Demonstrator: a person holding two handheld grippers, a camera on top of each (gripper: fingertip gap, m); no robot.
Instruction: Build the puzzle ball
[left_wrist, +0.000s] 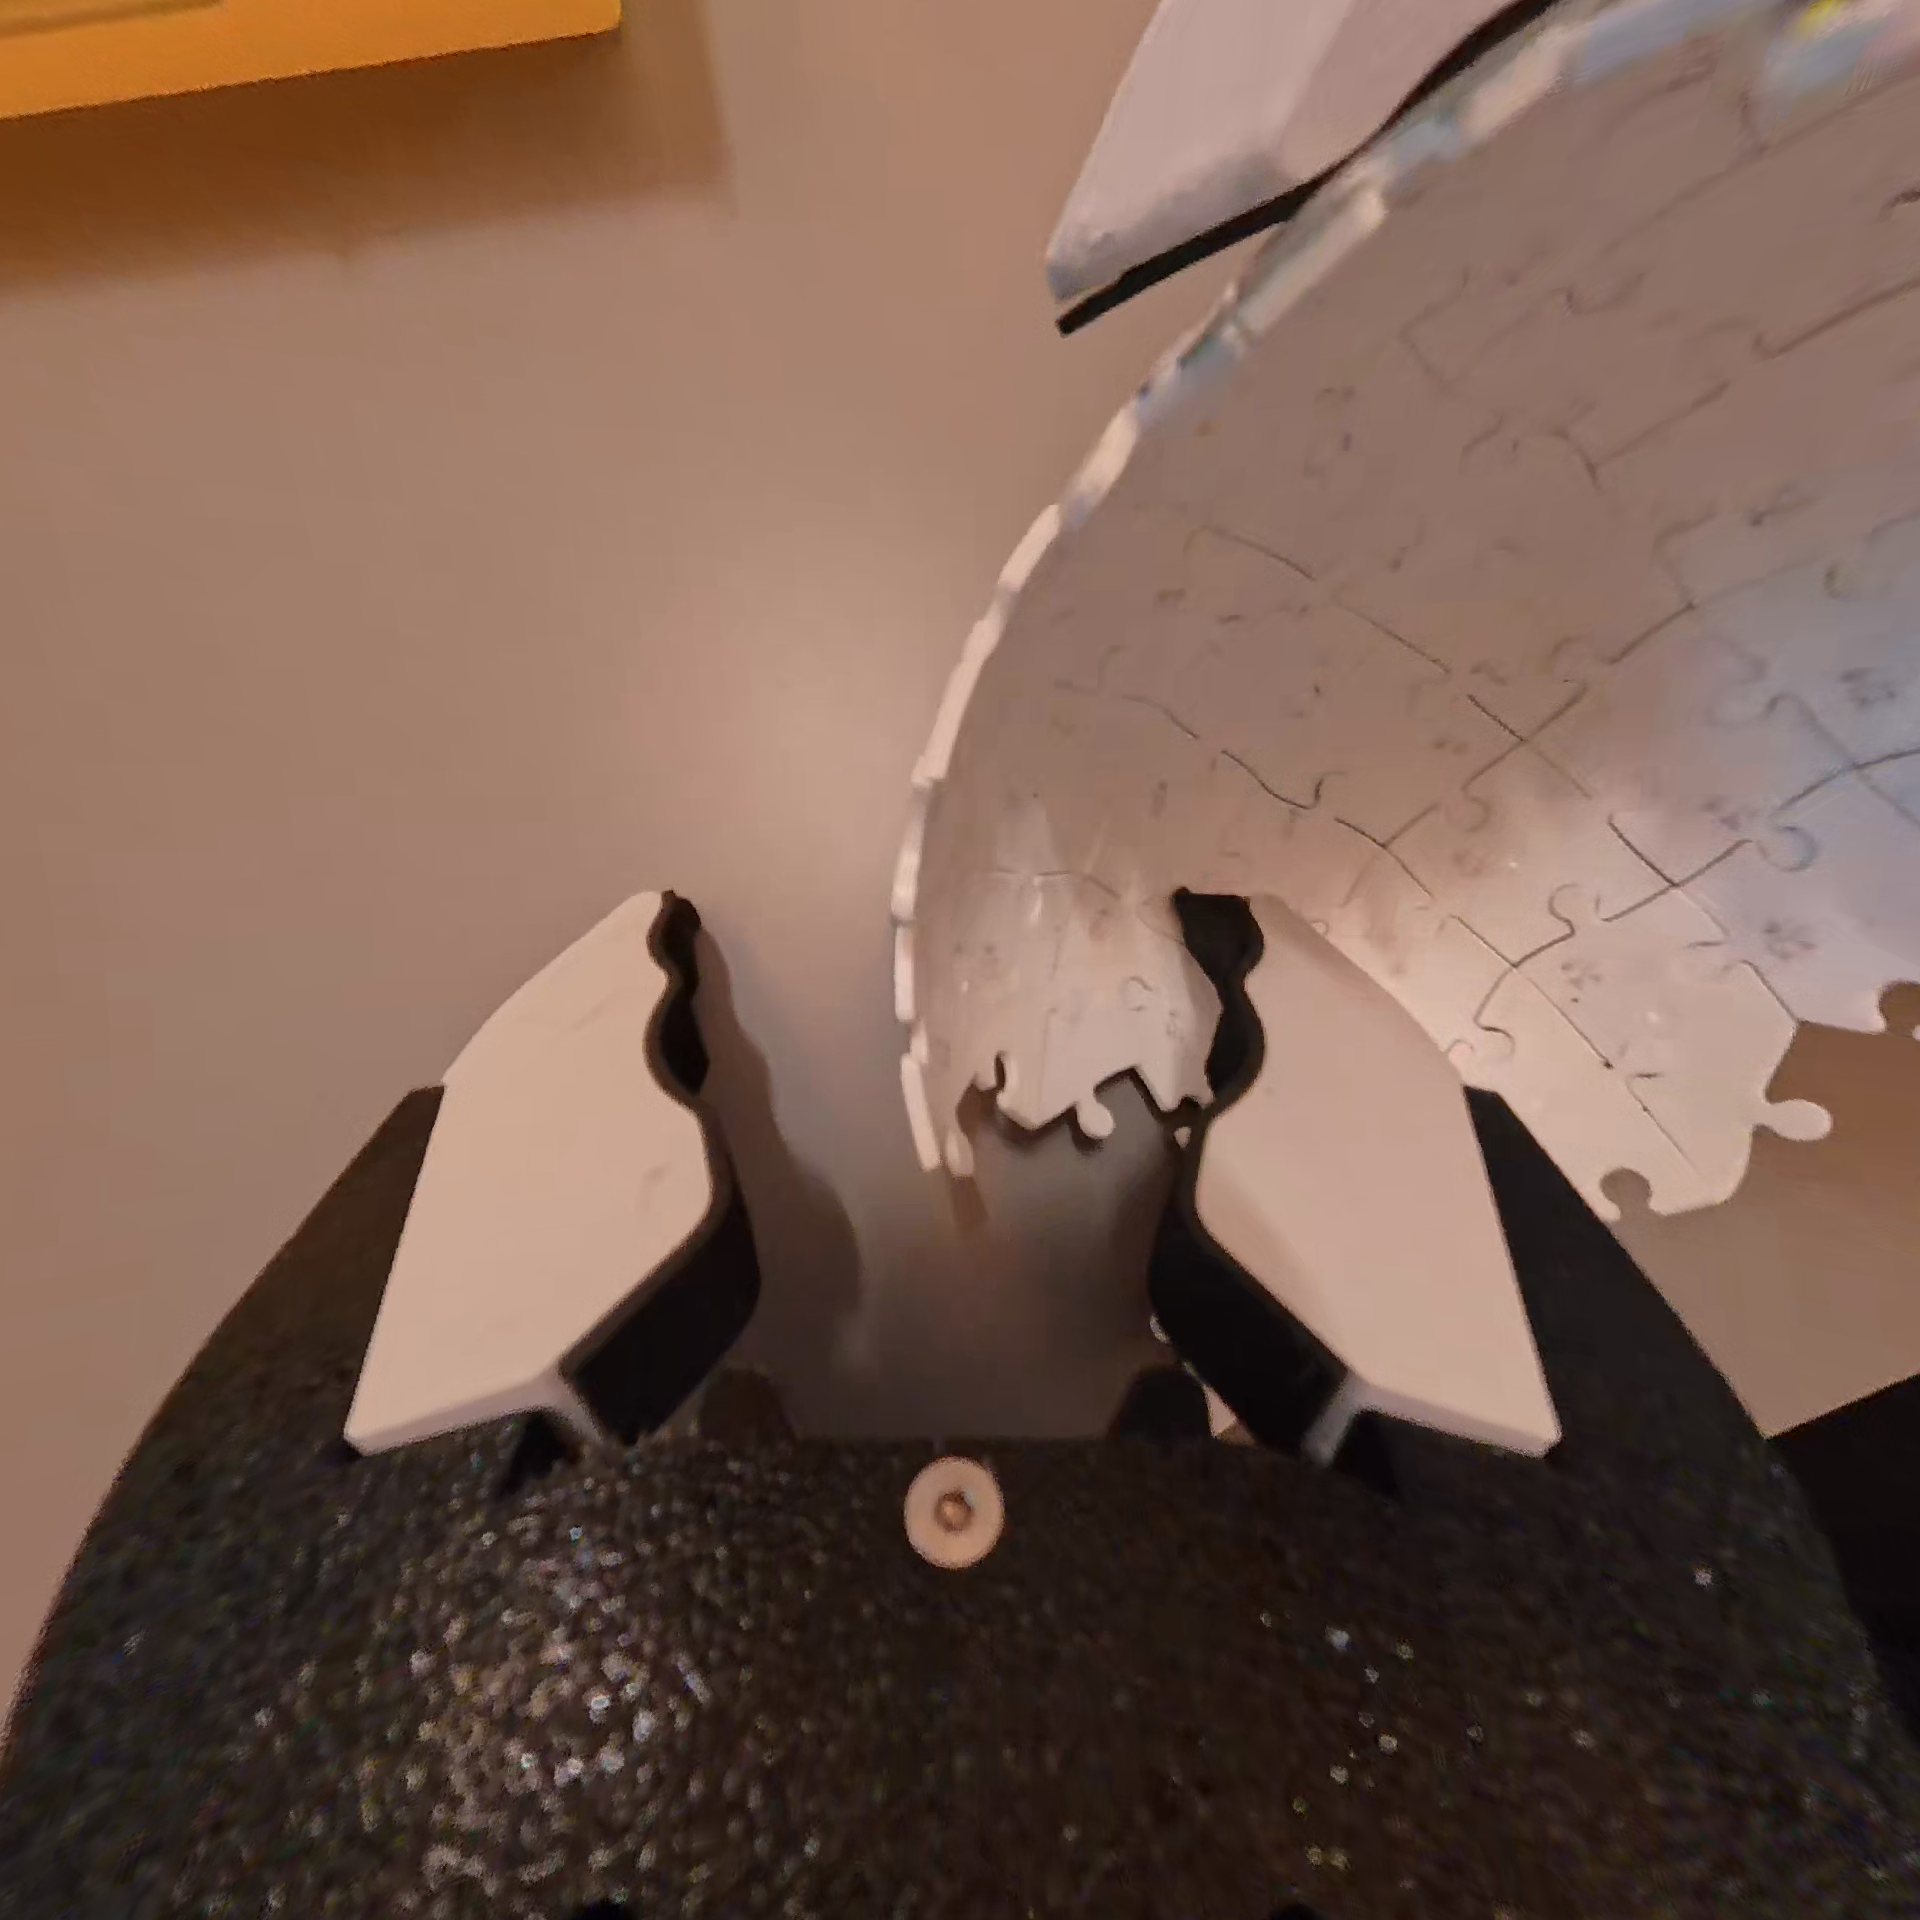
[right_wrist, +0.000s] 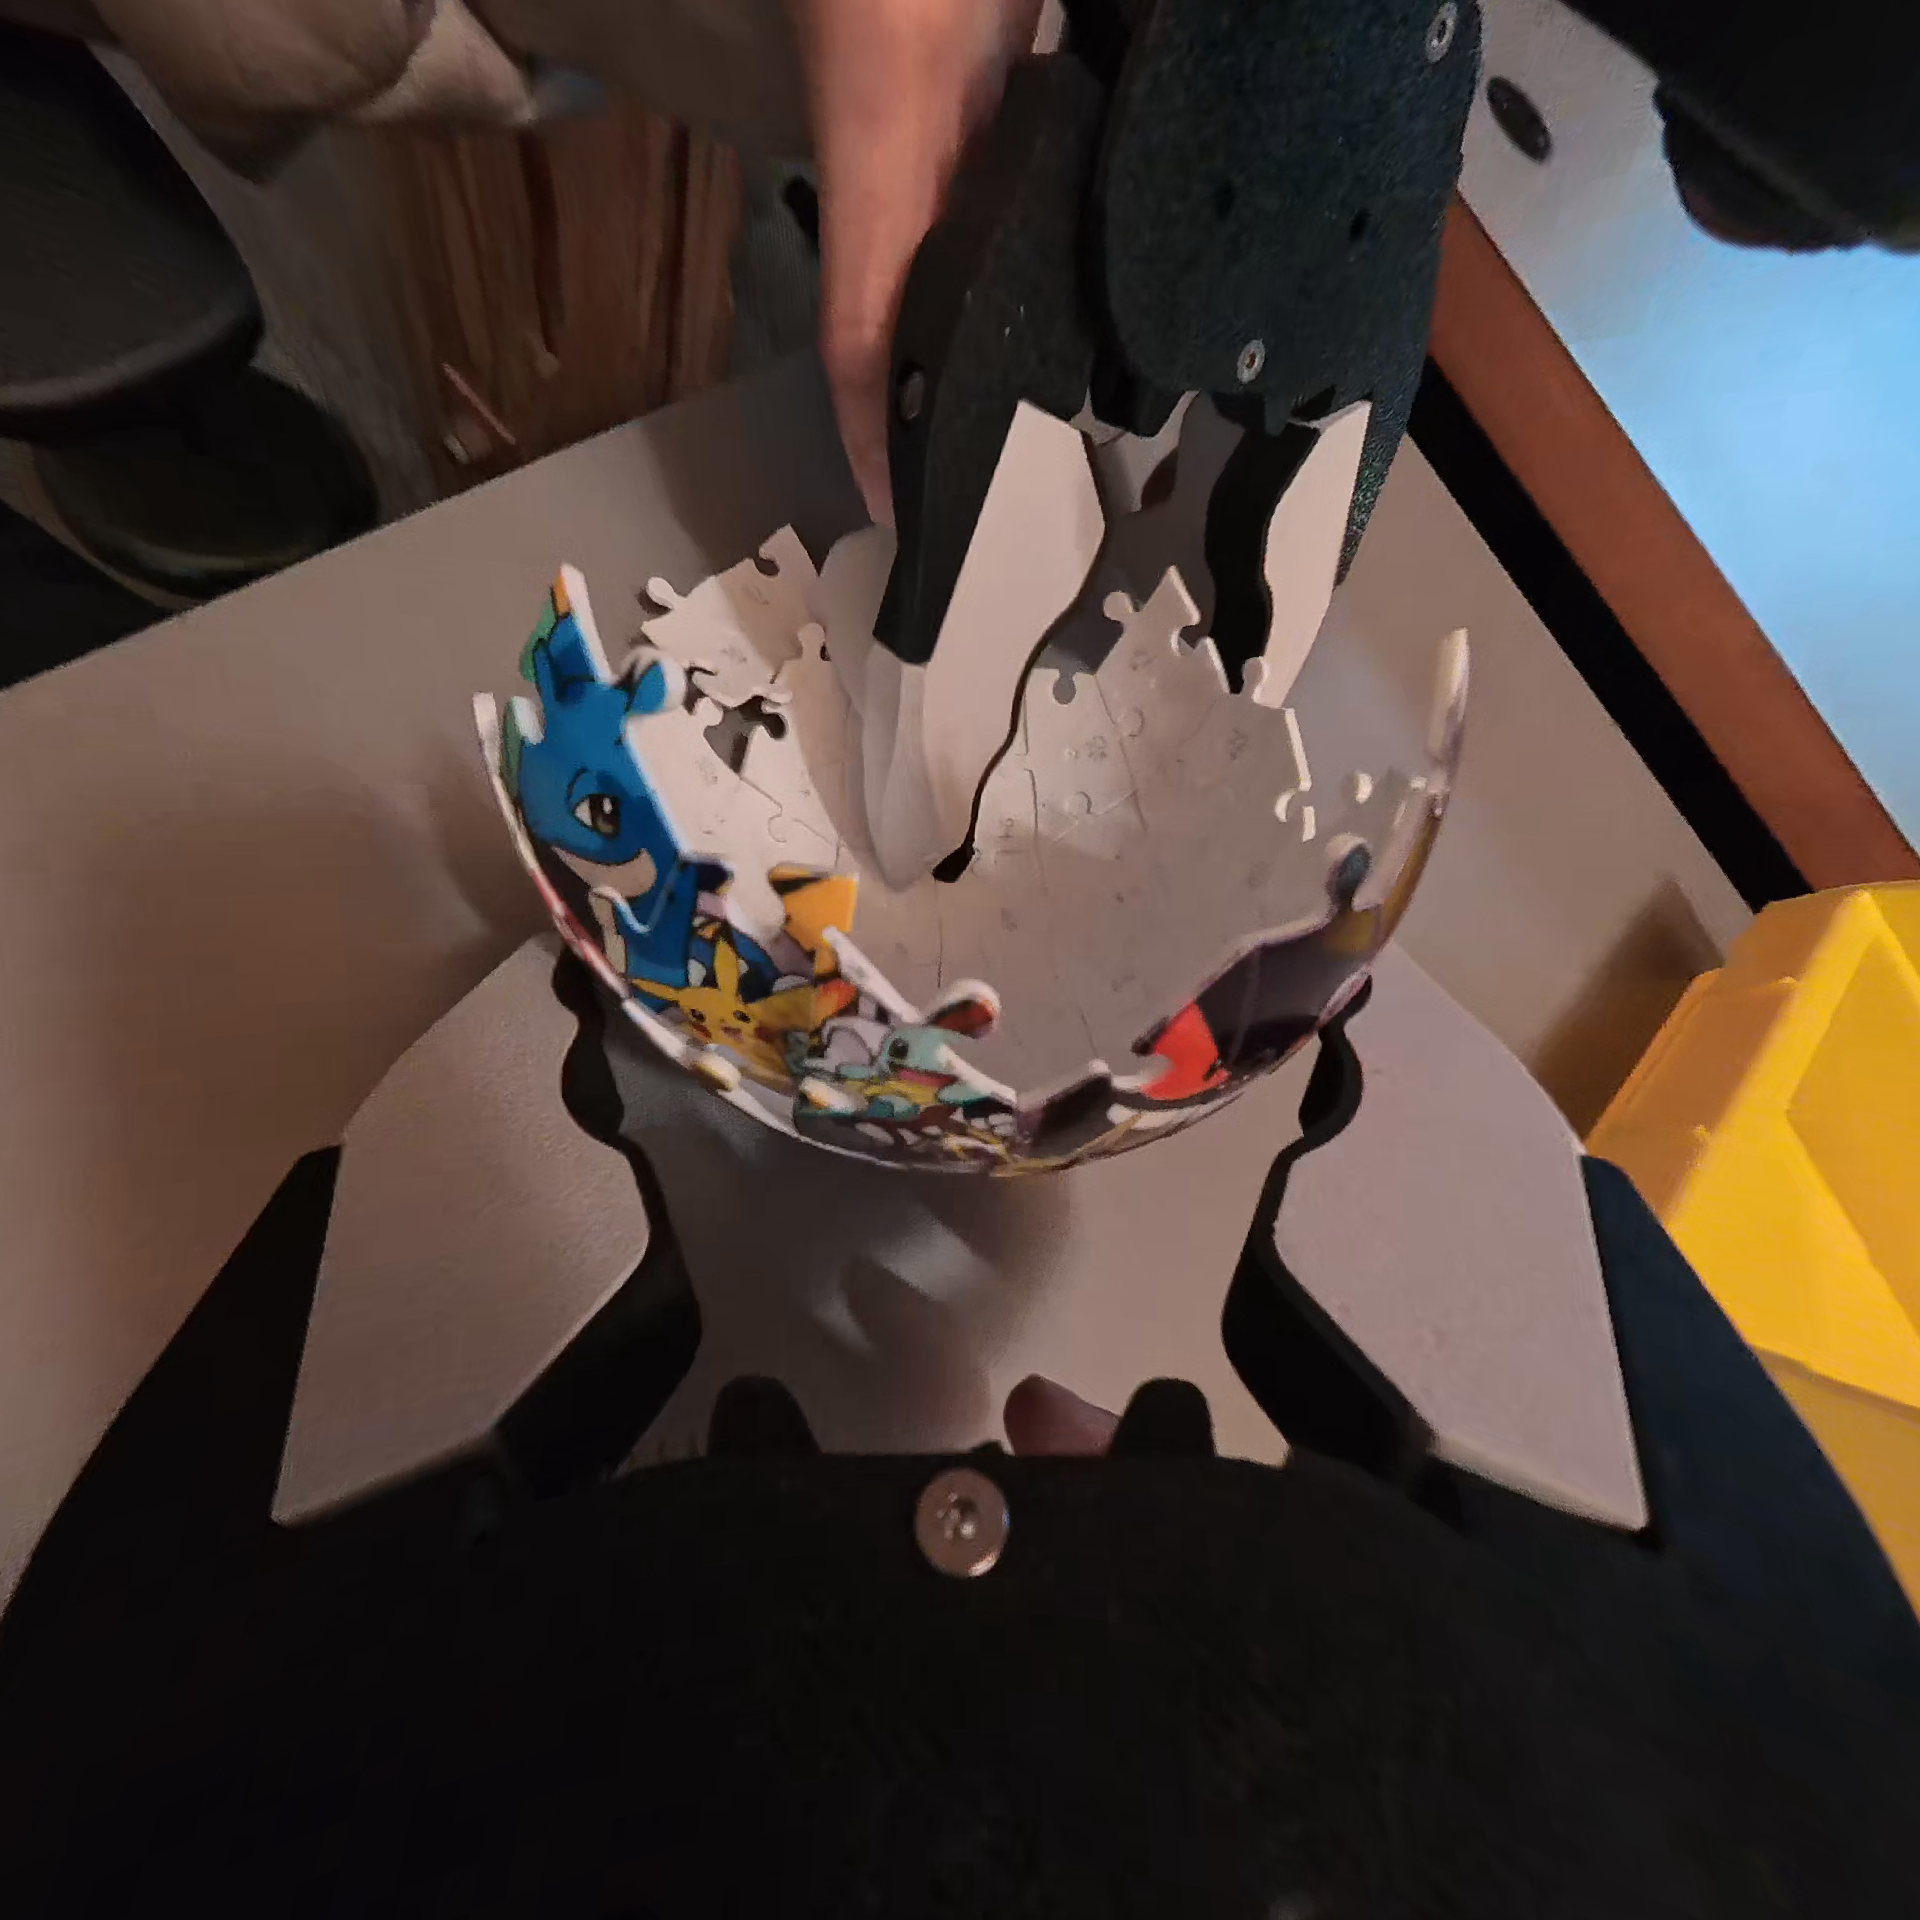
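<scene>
- One partly assembled puzzle ball (right_wrist: 1091, 935), a curved bowl-shaped shell of interlocked pieces, white inside and printed with colourful cartoon figures outside.
- Two handheld grippers with black textured bodies and white fingers: the left gripper (right_wrist: 1122, 769) and the right gripper (right_wrist: 956, 997).
- One yellow plastic bin (right_wrist: 1766, 1122) at the right edge.
- One flat beige tabletop (right_wrist: 260, 831).
- One person's hand (right_wrist: 883, 260) on the left gripper.

Both wrist views close, angled down at table (right_wrist: 187, 790); facing, apparently; share puzzle ball (left_wrist: 1507, 675).
</scene>
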